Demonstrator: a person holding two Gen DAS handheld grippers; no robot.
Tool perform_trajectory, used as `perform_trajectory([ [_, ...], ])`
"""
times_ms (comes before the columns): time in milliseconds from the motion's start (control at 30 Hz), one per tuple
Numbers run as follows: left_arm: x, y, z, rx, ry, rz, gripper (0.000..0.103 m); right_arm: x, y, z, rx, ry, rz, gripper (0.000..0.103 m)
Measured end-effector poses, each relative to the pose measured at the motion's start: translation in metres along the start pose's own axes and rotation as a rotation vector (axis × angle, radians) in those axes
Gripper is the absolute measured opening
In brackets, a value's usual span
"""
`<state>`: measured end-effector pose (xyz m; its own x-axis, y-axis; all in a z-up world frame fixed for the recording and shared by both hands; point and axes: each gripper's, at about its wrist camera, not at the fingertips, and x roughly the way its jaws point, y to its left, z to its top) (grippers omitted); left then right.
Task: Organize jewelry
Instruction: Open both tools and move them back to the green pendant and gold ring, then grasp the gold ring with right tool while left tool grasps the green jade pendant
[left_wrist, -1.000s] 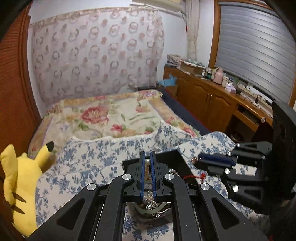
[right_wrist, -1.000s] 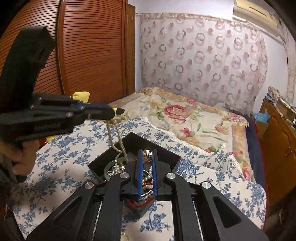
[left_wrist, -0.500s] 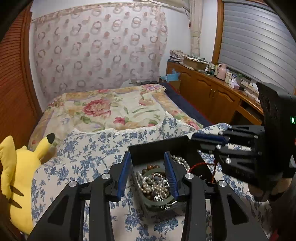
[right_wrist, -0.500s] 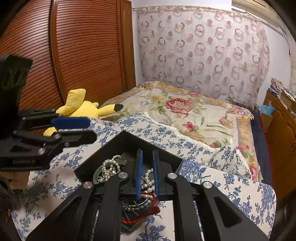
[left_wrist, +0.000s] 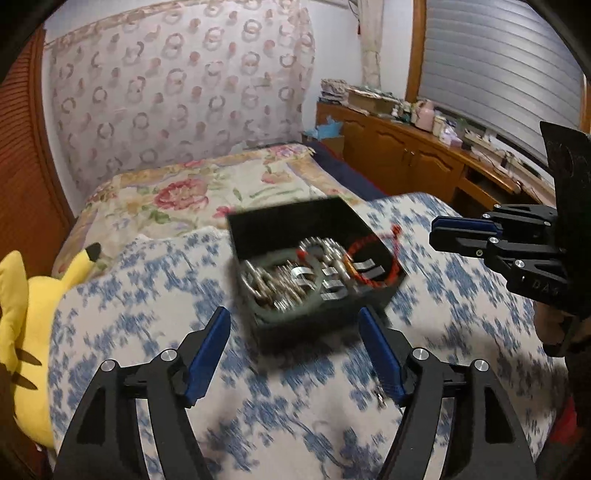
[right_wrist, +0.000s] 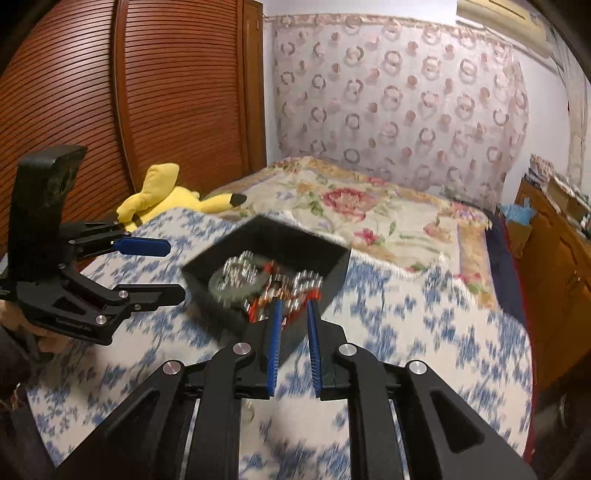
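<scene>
A black open box sits on the blue-flowered cloth and holds pearl strands and a red bead bracelet. It also shows in the right wrist view. My left gripper is open and empty, just short of the box's near wall. My right gripper has its jaws slightly apart with nothing between them, at the box's near corner. It shows from the side in the left wrist view. Both views are motion-blurred.
A yellow plush toy lies at the left edge of the bed. A small metal item lies on the cloth near my left gripper's right finger. Wooden cabinets with clutter stand to the right, a slatted wardrobe to the left.
My left gripper let go of the pearl strand, opened wide and pulled back from the box. My right gripper also drew back from the box and opened a little.
</scene>
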<state>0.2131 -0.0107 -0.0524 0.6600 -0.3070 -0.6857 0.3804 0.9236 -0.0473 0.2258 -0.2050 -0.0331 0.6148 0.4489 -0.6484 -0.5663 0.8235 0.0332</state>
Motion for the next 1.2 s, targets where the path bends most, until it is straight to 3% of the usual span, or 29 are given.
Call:
perform_trajectory([
  [433,0.019,-0.016,-0.04,0.029,0.109,-0.028,0.075,0.02,0.03,-0.059,-0.006,0.151,0.088,0.015],
  [733,0.029,-0.016,-0.046,0.035,0.139,-0.004,0.084,0.031,0.039,-0.058,-0.029,0.186,0.108,0.015],
  [967,0.034,-0.017,-0.05,0.035,0.15,-0.004,0.085,0.041,0.043,-0.059,-0.069,0.216,0.085,0.015],
  [1033,0.034,-0.017,-0.05,0.036,0.151,-0.003,0.085,0.041,0.043,-0.059,-0.078,0.214,0.076,0.007],
  [1200,0.032,-0.019,-0.048,0.041,0.14,-0.02,0.085,0.032,0.034,-0.061,-0.051,0.188,0.069,0.005],
])
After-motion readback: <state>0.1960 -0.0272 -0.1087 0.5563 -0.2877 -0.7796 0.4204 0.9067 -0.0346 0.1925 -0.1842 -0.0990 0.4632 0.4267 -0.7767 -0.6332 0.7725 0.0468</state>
